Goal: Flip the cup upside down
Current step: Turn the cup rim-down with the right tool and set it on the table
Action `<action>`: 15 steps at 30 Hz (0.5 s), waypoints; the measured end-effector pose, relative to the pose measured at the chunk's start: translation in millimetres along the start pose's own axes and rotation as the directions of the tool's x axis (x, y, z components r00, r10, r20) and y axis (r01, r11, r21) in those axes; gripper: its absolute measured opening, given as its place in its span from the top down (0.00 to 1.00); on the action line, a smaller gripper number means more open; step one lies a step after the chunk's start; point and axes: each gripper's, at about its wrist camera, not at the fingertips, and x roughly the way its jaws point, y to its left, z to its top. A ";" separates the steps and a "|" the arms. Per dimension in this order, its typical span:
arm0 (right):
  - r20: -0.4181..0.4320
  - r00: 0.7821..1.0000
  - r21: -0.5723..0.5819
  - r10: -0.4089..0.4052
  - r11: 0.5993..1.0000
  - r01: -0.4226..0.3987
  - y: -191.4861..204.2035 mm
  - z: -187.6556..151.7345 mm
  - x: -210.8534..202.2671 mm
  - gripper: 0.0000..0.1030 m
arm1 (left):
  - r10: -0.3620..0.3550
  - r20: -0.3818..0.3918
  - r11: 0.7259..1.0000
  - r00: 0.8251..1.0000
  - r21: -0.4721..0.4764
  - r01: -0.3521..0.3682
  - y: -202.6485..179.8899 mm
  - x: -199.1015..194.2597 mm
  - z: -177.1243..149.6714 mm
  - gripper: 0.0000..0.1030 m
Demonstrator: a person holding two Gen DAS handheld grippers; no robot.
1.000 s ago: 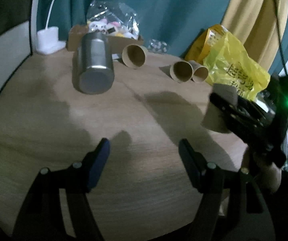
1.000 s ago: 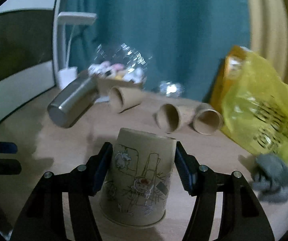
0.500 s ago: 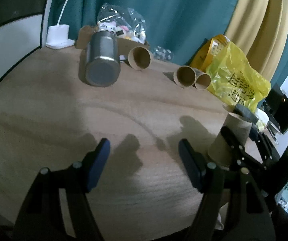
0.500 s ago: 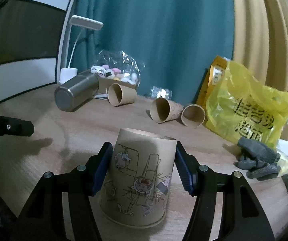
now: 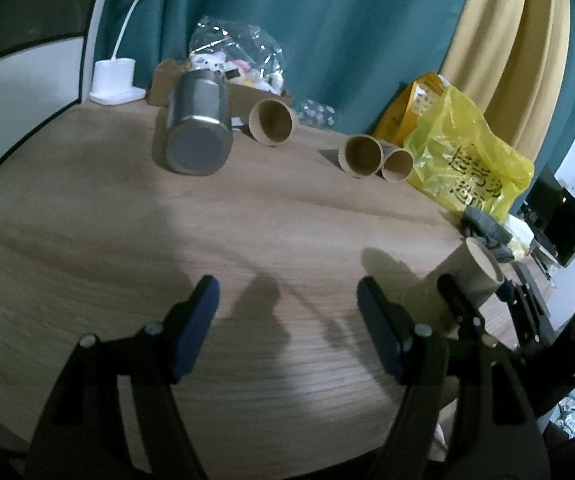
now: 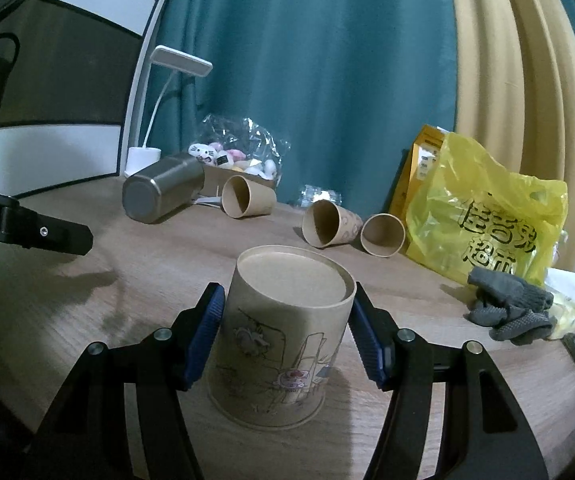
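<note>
Spreading under everything is the round wooden surface (image 6: 427, 280), with a yellow bag (image 6: 483, 216) at your right, a steel flask (image 6: 159, 194) lying on its side at the back, and three spare paper cups (image 6: 247, 196) tipped over near it. Your task's cup (image 6: 283, 336) stands in front, base up and rim down on the surface, its long axis close to vertical, directly between the blue pads of your right gripper (image 6: 285, 336). Those fingers (image 6: 205, 332) bracket the upper wall on both sides; they look to be touching or nearly so, and from here you cannot tell whether they are pinching it or have eased off. In the left wrist view the cup (image 5: 457, 280) sits off to the right, well apart from your left gripper (image 5: 285, 320), whose fingers (image 5: 195, 320) are spread wide around nothing. So the right hand is the nearer one, and the flip looks essentially done; letting go cleanly probably calls for parting the fingers without nudging the light cup.
</note>
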 end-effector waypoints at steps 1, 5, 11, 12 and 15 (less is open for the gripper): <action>0.000 1.000 0.003 -0.001 1.000 0.001 0.6 0.2 -0.1 0.37 | -0.003 0.003 1.000 1.000 -0.002 0.003 -0.3 -0.3 -0.4 0.19; -0.003 1.000 0.015 0.004 1.000 -0.004 0.6 0.4 -1.6 0.37 | -0.003 0.012 1.000 1.000 0.000 0.003 -2.1 -2.1 0.2 0.19; -0.013 1.000 0.051 0.004 0.999 -0.003 -2.6 2.5 -3.2 0.32 | 0.017 0.044 1.000 0.999 0.025 -0.019 -7.7 -7.1 0.6 0.19; -0.015 1.000 0.058 0.004 0.998 -0.003 -4.0 3.4 -3.8 0.28 | 0.019 0.053 0.999 0.998 0.036 -0.021 -10.1 -8.3 0.5 0.19; -0.017 1.000 0.078 0.010 0.997 -0.008 -7.5 7.2 -8.6 0.19 | 0.031 0.071 0.997 0.997 0.068 -0.035 -17.3 -10.9 -0.5 0.19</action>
